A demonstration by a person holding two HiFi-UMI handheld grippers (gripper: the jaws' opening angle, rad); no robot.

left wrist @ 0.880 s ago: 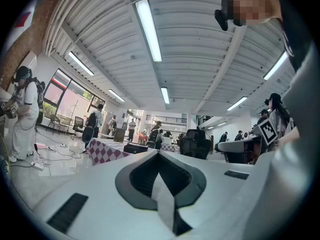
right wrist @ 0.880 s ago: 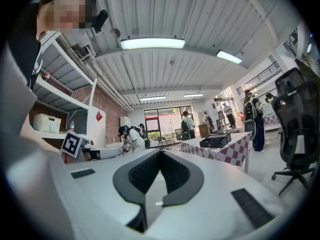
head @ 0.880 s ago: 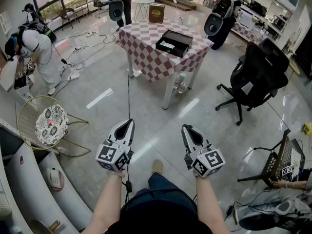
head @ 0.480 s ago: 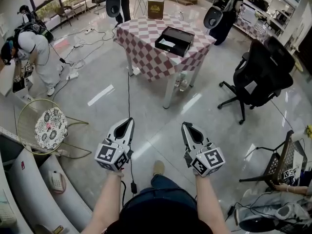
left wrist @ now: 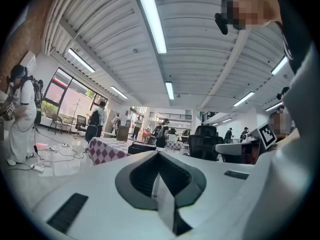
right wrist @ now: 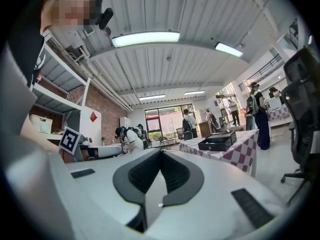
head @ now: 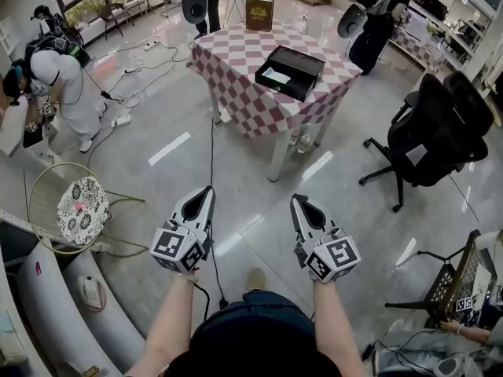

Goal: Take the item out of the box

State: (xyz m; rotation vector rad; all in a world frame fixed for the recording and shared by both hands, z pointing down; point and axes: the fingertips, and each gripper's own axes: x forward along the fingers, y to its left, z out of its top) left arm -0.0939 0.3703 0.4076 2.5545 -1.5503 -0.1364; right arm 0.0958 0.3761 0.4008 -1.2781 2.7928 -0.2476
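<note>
A black open box (head: 289,71) lies on a table with a red-and-white checked cloth (head: 244,93), far ahead across the floor. A white item (head: 275,76) shows inside the box. Both grippers are held side by side over the floor, pointing level toward the table and well short of it. The left gripper (head: 207,191) is shut with nothing in it, and so is the right gripper (head: 296,201). In the left gripper view the box (left wrist: 141,147) is small beyond the left gripper (left wrist: 159,154). The right gripper view shows the box (right wrist: 217,143) beyond the right gripper (right wrist: 161,154).
A brown upright box (head: 259,14) stands at the table's far edge. A black office chair (head: 428,128) is right of the table. A wire chair with a floral cushion (head: 77,204) stands at the left, with a person in white (head: 59,77) behind it. A cable (head: 211,155) runs across the floor.
The head view has shifted a little, so the office chair sits further right. Both grippers keep their side-by-side pose and stay shut.
</note>
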